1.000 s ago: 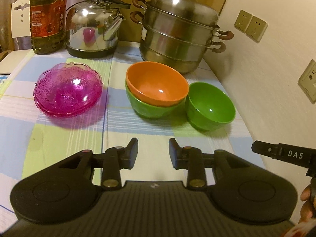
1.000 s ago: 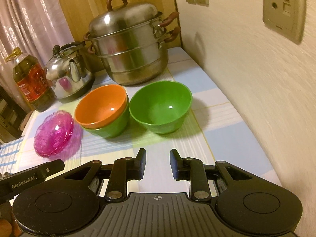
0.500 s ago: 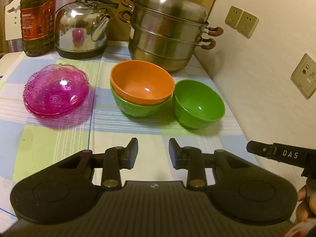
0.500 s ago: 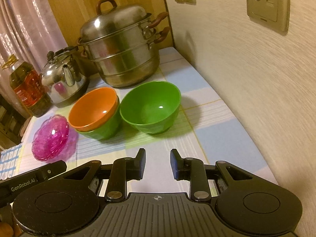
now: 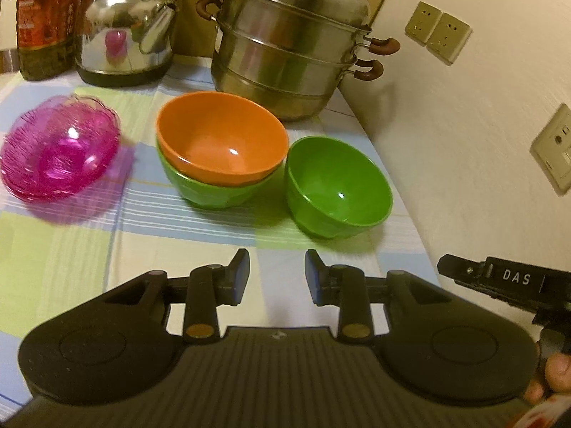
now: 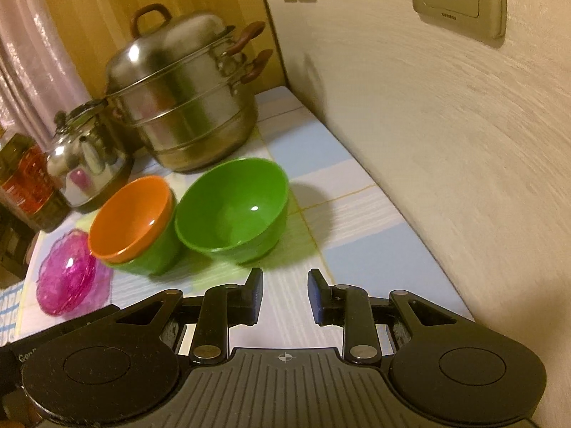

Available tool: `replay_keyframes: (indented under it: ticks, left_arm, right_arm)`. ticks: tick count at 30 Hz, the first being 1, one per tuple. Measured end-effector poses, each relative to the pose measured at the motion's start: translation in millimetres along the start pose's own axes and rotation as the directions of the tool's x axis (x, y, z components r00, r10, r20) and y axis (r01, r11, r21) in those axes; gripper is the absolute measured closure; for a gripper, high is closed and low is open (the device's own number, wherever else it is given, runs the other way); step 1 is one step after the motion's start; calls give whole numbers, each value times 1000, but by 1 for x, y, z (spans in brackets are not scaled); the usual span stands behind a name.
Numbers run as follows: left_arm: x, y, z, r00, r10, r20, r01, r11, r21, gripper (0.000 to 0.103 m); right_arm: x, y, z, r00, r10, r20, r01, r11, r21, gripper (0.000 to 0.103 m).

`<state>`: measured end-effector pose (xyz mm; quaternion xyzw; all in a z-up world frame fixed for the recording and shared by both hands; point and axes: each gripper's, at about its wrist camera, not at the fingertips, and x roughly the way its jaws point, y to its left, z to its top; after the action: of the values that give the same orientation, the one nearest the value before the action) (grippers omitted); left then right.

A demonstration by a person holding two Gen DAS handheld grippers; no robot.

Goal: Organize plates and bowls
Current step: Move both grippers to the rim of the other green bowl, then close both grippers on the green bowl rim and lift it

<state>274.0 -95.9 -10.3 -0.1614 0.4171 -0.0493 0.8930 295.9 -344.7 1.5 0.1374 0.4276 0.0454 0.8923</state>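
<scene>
Checked tablecloth [image 5: 64, 249] in pale blue, green and white covers the counter, with a cream wall along the right and a steel steamer pot [image 5: 285, 46], kettle [image 5: 125, 28] and oil bottle [image 5: 43, 18] lined up at the back.

Looks like the approach stage to me — nothing picked up yet. Left gripper [image 5: 276, 278] has its jaws parted a bit with only cloth between them. Right gripper [image 6: 285, 296] is the same, part-spread and empty.

Where stuff sits: in the left wrist view the loose green bowl [image 5: 337, 187] is at about 1 o'clock from the claw, near but not touching. The orange bowl [image 5: 221, 135] is nested inside another green bowl [image 5: 210, 192] at roughly 11 o'clock, just beside the loose one. The pink glass plates [image 5: 59, 149] sit stacked at 10 o'clock, well apart. In the right wrist view the loose green bowl [image 6: 232, 210] is at 11 o'clock, just ahead of the fingertips.

My guess for the next move — pinch the near rim of that loose bowl, lift it and drop it onto the orange one. The rim wall is thin and slick-looking, so the jaws need to straddle it squarely.
</scene>
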Motion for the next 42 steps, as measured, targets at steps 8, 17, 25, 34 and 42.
replay_keyframes:
  ticks: [8, 17, 25, 34, 42]
  left_arm:
    - [43, -7, 13, 999, -37, -12, 35, 994, -102, 73]
    - [83, -11, 32, 999, -45, 1, 44, 984, -174, 73]
    - [113, -13, 41, 1000, -10, -2, 10, 980, -197, 74]
    - [128, -12, 37, 1000, 11, 7, -9, 981, -194, 81]
    - [134, -11, 35, 1000, 7, 17, -3, 979, -205, 84]
  right_arm:
    - [31, -11, 22, 1000, 17, 0, -17, 1000, 13, 75]
    - [69, -13, 47, 999, 30, -11, -30, 1000, 7, 75]
    - [105, -17, 62, 998, 48, -52, -47, 999, 12, 75]
    - [141, -16, 62, 993, 47, -104, -48, 999, -5, 75]
    - [159, -14, 62, 991, 43, -129, -46, 999, -21, 75]
